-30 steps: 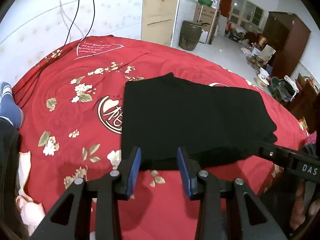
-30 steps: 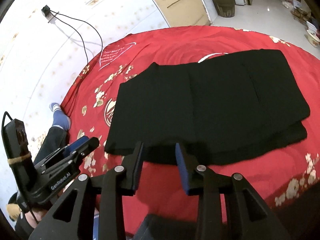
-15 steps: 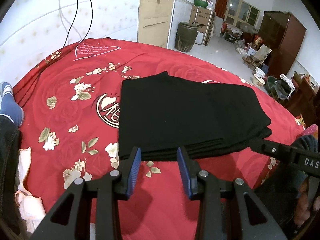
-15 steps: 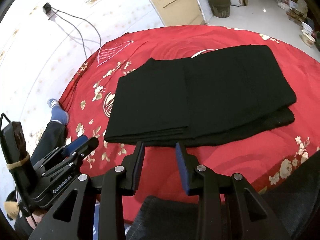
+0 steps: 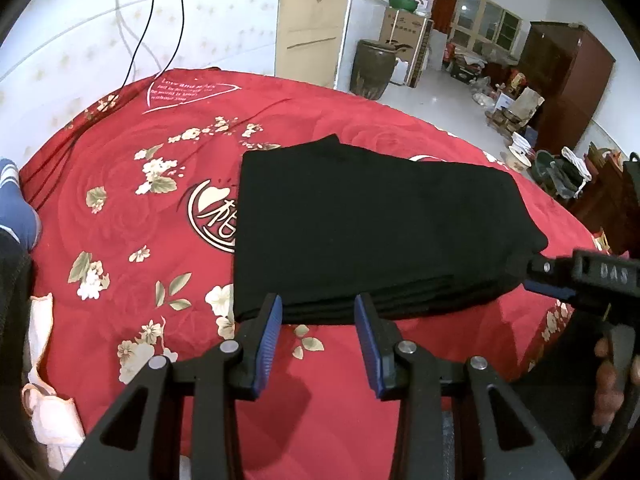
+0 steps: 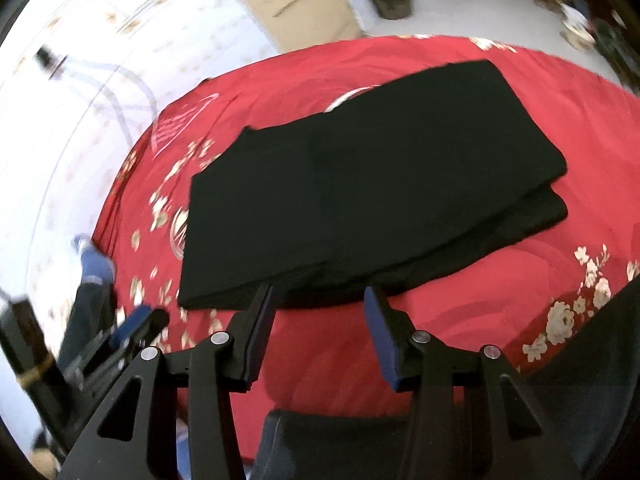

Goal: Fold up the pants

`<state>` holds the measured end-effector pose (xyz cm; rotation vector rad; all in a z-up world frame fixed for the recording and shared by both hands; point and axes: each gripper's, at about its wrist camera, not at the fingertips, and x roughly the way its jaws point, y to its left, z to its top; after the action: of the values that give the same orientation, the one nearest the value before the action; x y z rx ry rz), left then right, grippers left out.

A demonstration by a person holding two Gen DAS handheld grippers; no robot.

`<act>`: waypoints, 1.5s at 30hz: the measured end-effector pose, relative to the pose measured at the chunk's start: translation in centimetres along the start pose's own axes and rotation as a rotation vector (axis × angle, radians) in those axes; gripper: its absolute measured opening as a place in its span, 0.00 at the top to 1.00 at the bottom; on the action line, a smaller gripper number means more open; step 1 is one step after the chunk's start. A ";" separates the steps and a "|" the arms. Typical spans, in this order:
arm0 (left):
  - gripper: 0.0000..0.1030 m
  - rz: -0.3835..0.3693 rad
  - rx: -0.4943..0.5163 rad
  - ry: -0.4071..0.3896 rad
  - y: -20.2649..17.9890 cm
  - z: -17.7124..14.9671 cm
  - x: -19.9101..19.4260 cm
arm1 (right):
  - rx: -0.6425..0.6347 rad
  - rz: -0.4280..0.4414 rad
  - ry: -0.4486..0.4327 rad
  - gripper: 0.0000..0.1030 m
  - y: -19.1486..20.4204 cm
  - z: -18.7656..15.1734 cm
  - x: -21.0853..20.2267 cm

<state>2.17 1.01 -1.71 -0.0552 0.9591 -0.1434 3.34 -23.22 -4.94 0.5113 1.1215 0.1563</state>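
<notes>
The black pants (image 5: 380,224) lie folded into a thick flat rectangle on the red flowered bedspread (image 5: 132,216). My left gripper (image 5: 318,312) is open and empty, just in front of the stack's near edge, not touching it. My right gripper (image 6: 318,300) is also open and empty, at the near edge of the pants (image 6: 372,200). The right gripper also shows at the right side of the left wrist view (image 5: 560,276), beside the stack's right corner. The left gripper shows low left in the right wrist view (image 6: 136,320).
A leg in a blue sock (image 5: 16,208) rests at the bed's left edge. White cloth (image 5: 44,364) lies at the near left. A white wall with cables (image 5: 168,20) stands behind the bed. A brown jar (image 5: 374,68), boxes and a dark wardrobe (image 5: 568,80) stand across the floor.
Both grippers have drawn back from the stack, open and empty throughout. The right wrist view has swung and blurred; its jaws stand a little wider. The pants have not moved.
</notes>
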 end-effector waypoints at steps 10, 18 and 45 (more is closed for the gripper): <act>0.61 -0.001 -0.032 0.008 0.4 0.4 0.7 | 0.221 -0.138 0.067 0.45 -3.5 2.4 2.5; 0.61 -0.002 -0.033 0.009 0.4 0.5 1.0 | 0.341 -0.239 0.112 0.44 -5.2 2.7 4.2; 0.61 -0.007 -0.036 0.032 0.3 0.4 2.1 | 0.563 -0.201 -0.243 0.54 -8.6 3.5 2.5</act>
<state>3.74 0.95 -3.22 -0.0898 0.9933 -0.1343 6.46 -30.89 -9.83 0.8856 0.9637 -0.4004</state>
